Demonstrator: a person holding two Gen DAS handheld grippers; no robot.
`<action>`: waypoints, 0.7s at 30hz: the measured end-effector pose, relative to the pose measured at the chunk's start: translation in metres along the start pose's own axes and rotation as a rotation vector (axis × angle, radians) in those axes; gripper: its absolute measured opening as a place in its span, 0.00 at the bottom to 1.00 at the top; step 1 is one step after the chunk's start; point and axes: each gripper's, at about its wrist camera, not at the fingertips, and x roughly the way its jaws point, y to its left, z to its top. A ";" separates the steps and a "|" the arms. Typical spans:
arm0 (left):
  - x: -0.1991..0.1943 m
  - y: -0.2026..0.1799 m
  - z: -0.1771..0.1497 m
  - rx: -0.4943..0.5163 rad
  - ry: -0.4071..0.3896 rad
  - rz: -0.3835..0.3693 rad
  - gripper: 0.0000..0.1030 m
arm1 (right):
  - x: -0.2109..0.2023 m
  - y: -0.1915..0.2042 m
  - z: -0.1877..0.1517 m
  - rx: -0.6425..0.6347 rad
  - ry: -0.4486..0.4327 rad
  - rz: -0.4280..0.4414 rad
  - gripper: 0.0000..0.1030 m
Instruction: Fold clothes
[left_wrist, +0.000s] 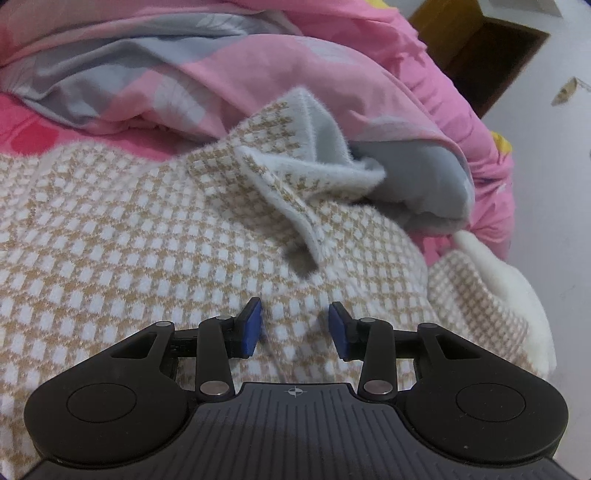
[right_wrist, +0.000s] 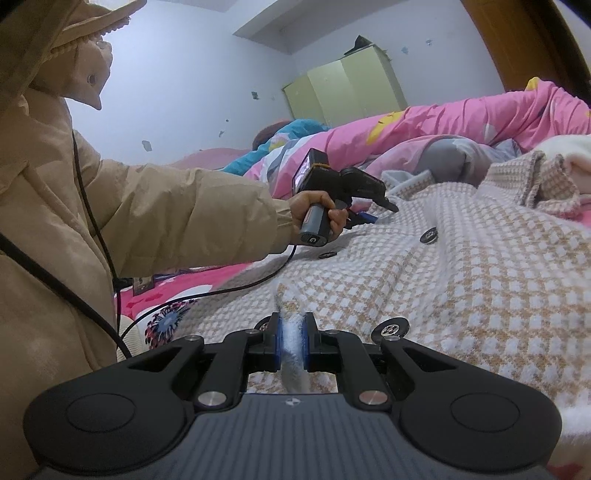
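- The checked knit cardigan (right_wrist: 424, 280) lies spread across the bed, buttons up, its near hem at the bed's near edge and its collar (left_wrist: 306, 177) up against the heaped pink duvet (left_wrist: 332, 74).
- The right gripper (right_wrist: 292, 345) has its tongs pressed onto a fuzzy fold of the cardigan's edge, white pile bunched between the blue pads.
- The left gripper (left_wrist: 295, 326) hovers just over the cloth below the collar, tongs spread part-way with nothing pinched; the knit shows bare between them.
- In the right wrist view a hand (right_wrist: 317, 214) in a tan sleeve holds that left gripper near the collar end, a black cable (right_wrist: 207, 291) trailing back over the pink sheet.
- Handling, by my reckoning: thick, soft, floppy knit, light enough to lift but prone to sag and stretch, with a fleecy lining that should grip well.
- Best holds look like the firm seamed edges: hem, front placket, shoulder by the collar.
- Dark buttons (right_wrist: 428, 235) are hard lumps to avoid pinching.
- The duvet crowds the collar side, and the upturned collar flap could catch; the cable may drag across the fold.
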 end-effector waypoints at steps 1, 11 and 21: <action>-0.002 -0.004 -0.003 0.045 -0.011 0.020 0.23 | 0.000 0.000 0.000 0.000 0.000 -0.001 0.10; -0.035 -0.042 0.012 0.218 -0.149 0.110 0.04 | 0.001 0.005 0.000 -0.019 -0.006 0.018 0.10; -0.006 -0.034 0.005 0.307 -0.075 0.236 0.05 | 0.004 0.002 -0.002 -0.018 0.015 0.044 0.10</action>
